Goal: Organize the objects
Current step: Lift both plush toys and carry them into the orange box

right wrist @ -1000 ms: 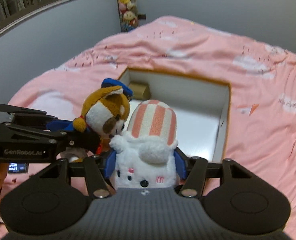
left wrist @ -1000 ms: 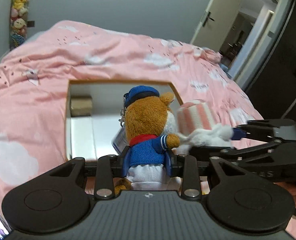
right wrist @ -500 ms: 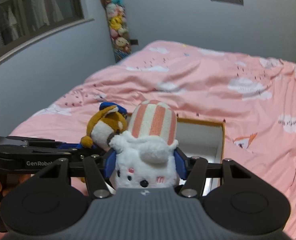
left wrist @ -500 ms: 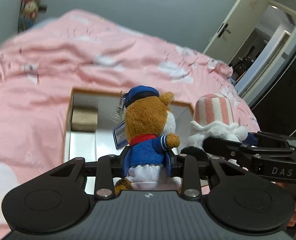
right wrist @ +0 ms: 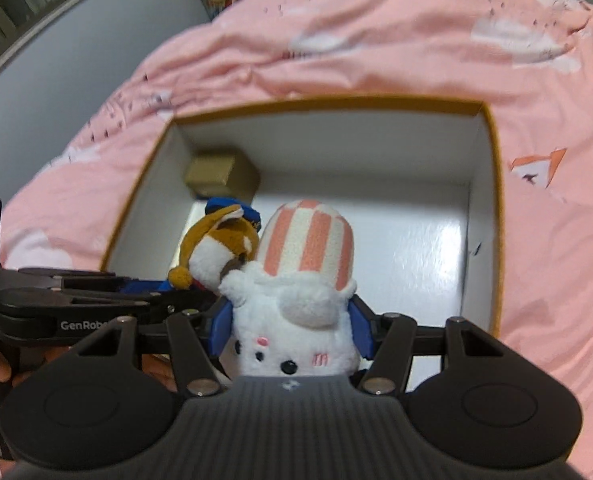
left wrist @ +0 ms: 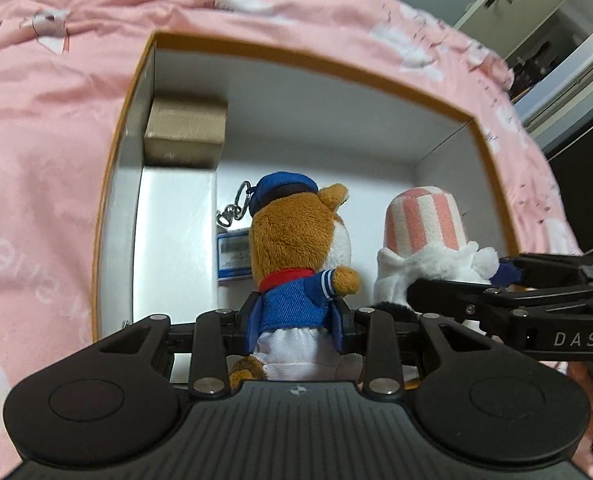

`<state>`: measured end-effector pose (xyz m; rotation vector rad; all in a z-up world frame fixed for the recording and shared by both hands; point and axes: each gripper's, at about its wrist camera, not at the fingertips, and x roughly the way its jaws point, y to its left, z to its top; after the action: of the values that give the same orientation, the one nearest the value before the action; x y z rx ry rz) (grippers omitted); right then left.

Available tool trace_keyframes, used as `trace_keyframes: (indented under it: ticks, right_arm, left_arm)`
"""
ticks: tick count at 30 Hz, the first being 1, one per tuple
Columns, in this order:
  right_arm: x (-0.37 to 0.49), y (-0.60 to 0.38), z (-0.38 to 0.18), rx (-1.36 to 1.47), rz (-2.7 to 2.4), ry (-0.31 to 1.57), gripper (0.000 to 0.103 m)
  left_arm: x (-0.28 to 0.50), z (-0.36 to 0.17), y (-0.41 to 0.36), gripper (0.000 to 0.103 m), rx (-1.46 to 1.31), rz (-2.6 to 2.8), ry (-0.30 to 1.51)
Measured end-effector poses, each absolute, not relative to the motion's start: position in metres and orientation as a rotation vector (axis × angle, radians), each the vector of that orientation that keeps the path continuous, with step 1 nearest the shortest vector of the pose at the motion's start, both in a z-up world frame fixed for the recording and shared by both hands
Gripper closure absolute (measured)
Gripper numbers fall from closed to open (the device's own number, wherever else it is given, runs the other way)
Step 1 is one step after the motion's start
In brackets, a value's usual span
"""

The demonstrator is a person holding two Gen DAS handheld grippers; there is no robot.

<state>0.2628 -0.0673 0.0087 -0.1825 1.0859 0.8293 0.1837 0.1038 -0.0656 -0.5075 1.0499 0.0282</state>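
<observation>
My left gripper (left wrist: 294, 320) is shut on a brown plush dog (left wrist: 296, 248) in a blue cap and sailor jacket, with a key ring and tag. My right gripper (right wrist: 292, 328) is shut on a white plush (right wrist: 296, 304) with a pink-and-white striped hat. Both toys hang side by side over the open white box (left wrist: 280, 76) with an orange rim, on the pink bed. The dog also shows in the right wrist view (right wrist: 220, 244), left of the white plush. The white plush shows in the left wrist view (left wrist: 424, 232), right of the dog.
A small gold box (left wrist: 184, 128) sits in the far left corner of the white box (right wrist: 492, 184); it also shows in the right wrist view (right wrist: 220, 174). The pink cloud-print duvet (left wrist: 36, 128) surrounds the box. An open doorway (left wrist: 556, 32) is at the far right.
Both grippers have moved forward and tilted down, bringing the two plush toys over the inside of the white box. The box now fills both views. Both grips are unchanged.
</observation>
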Motion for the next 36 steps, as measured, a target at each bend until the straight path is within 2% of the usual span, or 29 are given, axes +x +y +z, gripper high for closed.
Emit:
trace_keyframes:
  ticks: [9, 17, 22, 24, 26, 30, 36]
  right_arm:
    - [0.288, -0.046, -0.029, -0.279, 0.874, 1.23, 0.042]
    - [0.292, -0.022, -0.048, -0.364, 0.922, 1.275, 0.041]
    - [0.3, -0.018, -0.054, -0.36, 0.929, 1.316, 0.04]
    - [0.302, -0.018, -0.054, -0.343, 0.93, 1.335, 0.04]
    - [0.302, -0.016, -0.055, -0.348, 0.932, 1.336, 0.04]
    - [0.297, -0.01, -0.057, -0.35, 0.954, 1.323, 0.04]
    - [0.296, -0.012, -0.059, -0.319, 0.926, 1.329, 0.038]
  left_arm:
    - [0.192, -0.082, 0.094, 0.064, -0.448, 0.058, 1.125]
    - [0.187, -0.091, 0.1, 0.062, -0.459, 0.047, 1.135]
    - [0.179, -0.078, 0.097, 0.057, -0.425, 0.053, 1.105]
    - [0.178, -0.072, 0.1, 0.051, -0.464, 0.032, 1.073]
    - [0.173, -0.068, 0.104, 0.051, -0.491, 0.026, 1.052]
    - [0.174, -0.067, 0.104, 0.064, -0.474, 0.038, 1.047]
    - [0.179, -0.07, 0.101, 0.066, -0.479, 0.061, 1.041]
